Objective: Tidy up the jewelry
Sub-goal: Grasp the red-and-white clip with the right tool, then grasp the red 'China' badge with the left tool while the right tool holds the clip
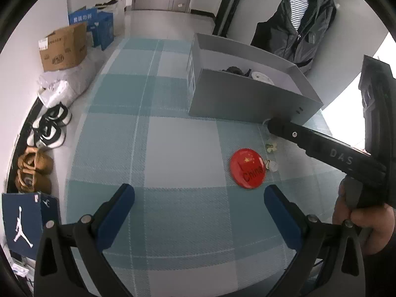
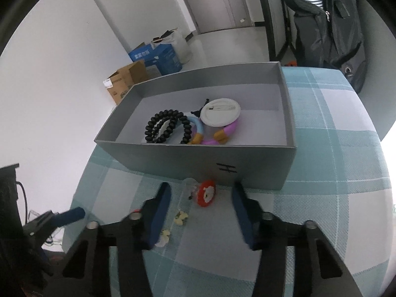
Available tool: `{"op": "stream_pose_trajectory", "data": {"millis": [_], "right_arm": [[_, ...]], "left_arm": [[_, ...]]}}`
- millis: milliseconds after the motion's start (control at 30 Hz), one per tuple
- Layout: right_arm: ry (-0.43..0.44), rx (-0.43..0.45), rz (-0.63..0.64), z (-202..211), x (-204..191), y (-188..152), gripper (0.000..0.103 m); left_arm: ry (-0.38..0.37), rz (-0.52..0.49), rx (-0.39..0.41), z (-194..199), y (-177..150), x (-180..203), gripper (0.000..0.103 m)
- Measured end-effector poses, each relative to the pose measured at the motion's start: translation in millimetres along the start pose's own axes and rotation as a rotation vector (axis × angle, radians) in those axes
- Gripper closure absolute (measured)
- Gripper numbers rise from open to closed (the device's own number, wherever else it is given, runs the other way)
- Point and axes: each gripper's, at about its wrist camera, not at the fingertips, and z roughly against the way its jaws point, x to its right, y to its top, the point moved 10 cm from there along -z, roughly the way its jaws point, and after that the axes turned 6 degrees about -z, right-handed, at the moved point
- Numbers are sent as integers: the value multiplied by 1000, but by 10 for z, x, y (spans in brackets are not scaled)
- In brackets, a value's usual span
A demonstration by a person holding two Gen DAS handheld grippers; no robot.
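A grey box [image 2: 173,158] on the checked cloth holds a black bead bracelet [image 2: 165,128], a white round badge [image 2: 220,112] and a pastel ring [image 2: 230,130]. My right gripper [image 2: 201,190] points down just before the box's front wall. Its jaws stand apart, with a red round ornament [image 2: 206,195] lying between the fingertips and untouched by the pads. Small pale flower pieces [image 2: 180,217] lie nearby. My left gripper [image 1: 199,189] hovers open over the cloth, empty, with a red flag badge [image 1: 247,172] just ahead of its right finger. The right gripper [image 1: 272,126] shows there beside the box [image 1: 247,104].
Cardboard and blue boxes [image 1: 64,47], white bags and shoes [image 1: 49,128] line the floor on the left. A dark jacket [image 1: 297,24] hangs behind the box. A blue shoe box [image 1: 22,220] stands near the cloth's left edge.
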Motion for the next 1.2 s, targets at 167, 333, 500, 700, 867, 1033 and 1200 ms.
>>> {"op": "stream_pose_trajectory", "data": {"millis": [167, 333, 500, 700, 867, 1033, 1200], "right_arm": [[-10, -7, 39, -42, -40, -10, 83], [12, 3, 30, 40, -31, 16, 83], [28, 27, 26, 246, 40, -28, 83], [34, 68, -2, 489, 187, -15, 83], [38, 89, -34, 626, 317, 14, 83], [51, 98, -38, 696, 364, 30, 83], [60, 97, -42, 712, 380, 41, 83]], "left_arm": [[-5, -16, -16, -40, -18, 50, 1], [-17, -49, -6, -21, 15, 127, 1], [-32, -80, -26, -82, 13, 178, 1], [42, -152, -37, -136, 5, 273, 2], [120, -206, -55, -245, 6, 302, 2], [120, -222, -44, -270, 21, 326, 2], [110, -237, -38, -266, 55, 343, 9]]}}
